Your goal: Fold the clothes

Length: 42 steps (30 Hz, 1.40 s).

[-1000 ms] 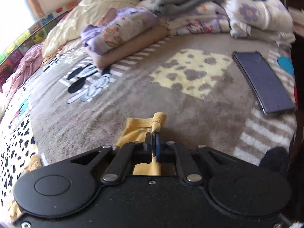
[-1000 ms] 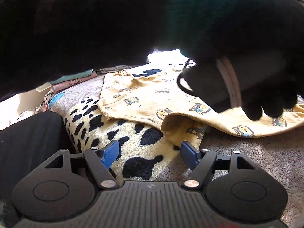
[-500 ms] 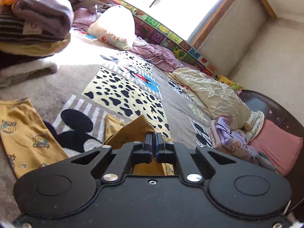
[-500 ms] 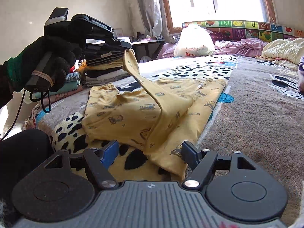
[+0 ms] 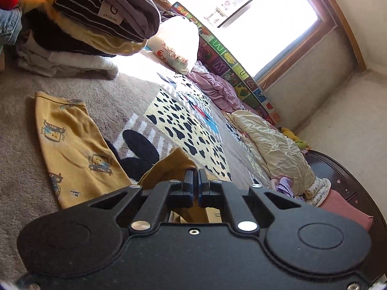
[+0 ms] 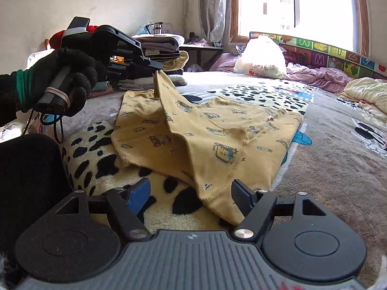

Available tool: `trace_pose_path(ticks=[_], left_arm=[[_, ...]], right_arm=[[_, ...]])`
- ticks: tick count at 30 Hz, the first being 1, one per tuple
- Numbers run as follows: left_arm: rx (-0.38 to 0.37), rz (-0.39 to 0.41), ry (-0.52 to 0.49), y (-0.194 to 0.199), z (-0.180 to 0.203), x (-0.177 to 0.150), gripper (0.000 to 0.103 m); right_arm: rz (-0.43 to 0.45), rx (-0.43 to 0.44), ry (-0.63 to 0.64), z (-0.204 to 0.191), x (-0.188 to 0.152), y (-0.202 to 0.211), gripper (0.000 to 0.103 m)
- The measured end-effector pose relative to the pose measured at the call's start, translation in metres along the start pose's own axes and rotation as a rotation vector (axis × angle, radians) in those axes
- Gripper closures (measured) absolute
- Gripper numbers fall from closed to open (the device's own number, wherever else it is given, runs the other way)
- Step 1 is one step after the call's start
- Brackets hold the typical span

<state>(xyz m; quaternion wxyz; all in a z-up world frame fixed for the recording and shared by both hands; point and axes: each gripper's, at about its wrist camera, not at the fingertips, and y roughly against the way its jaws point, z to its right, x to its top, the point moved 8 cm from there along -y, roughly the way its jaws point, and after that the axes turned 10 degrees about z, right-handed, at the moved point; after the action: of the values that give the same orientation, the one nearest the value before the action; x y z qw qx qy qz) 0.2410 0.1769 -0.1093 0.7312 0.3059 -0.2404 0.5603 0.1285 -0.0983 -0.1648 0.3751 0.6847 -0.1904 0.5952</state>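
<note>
On the spotted blanket (image 6: pixel 101 162), the yellow garment (image 6: pixel 217 130) is being folded: one corner is being pinched and lifted by the left gripper (image 5: pixel 195 177), while the right gripper (image 6: pixel 191 192) is being held open; the lifted corner probably needs laying across.

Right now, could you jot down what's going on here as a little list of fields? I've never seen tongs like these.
Place: a bed covered by a spotted cartoon blanket
Garment: yellow printed pyjama piece, partly flat, one corner lifted
Left tongs: shut on the garment's raised corner, held in a black-gloved hand
Right tongs: open, low at the garment's near edge, gripping nothing
Behind: pile of folded clothes; white bag near the window
Fold: not finished
</note>
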Motion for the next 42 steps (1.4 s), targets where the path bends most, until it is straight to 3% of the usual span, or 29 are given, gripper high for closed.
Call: trace_pose_path(ticks=[5, 10, 14, 20, 33, 37, 39, 42], left_arm=[[-0.088, -0.032, -0.021, -0.037, 0.053, -0.004, 0.101], [-0.103, -0.099, -0.058, -0.095, 0.103, -0.026, 0.101], [-0.065, -0.163, -0.096, -0.147, 0.126, -0.052, 0.101], [0.018, -0.232, -0.174, -0.201, 0.132, -0.088, 0.101], [0.137, -0.29, -0.415, -0.241, 0.13, -0.126, 0.101], [0.132, -0.323, -0.485, -0.249, 0.132, -0.14, 0.1], [0.102, -0.35, -0.468, -0.247, 0.133, -0.139, 0.079], [0.115, -0.253, -0.402, -0.229, 0.12, -0.105, 0.078]], right_arm=[[-0.011, 0.019, -0.032, 0.005, -0.002, -0.007, 0.029], [-0.035, 0.044, -0.042, 0.006, -0.007, -0.009, 0.029], [-0.039, 0.063, -0.034, 0.004, -0.01, -0.007, 0.029], [-0.04, 0.09, -0.041, 0.004, -0.011, -0.002, 0.029], [-0.028, 0.138, -0.203, 0.021, -0.008, 0.004, 0.029], [-0.026, 0.14, -0.239, 0.025, -0.009, 0.006, 0.029], [-0.024, 0.14, -0.257, 0.026, -0.008, 0.007, 0.029], [-0.017, 0.133, -0.263, 0.028, -0.006, 0.011, 0.029]])
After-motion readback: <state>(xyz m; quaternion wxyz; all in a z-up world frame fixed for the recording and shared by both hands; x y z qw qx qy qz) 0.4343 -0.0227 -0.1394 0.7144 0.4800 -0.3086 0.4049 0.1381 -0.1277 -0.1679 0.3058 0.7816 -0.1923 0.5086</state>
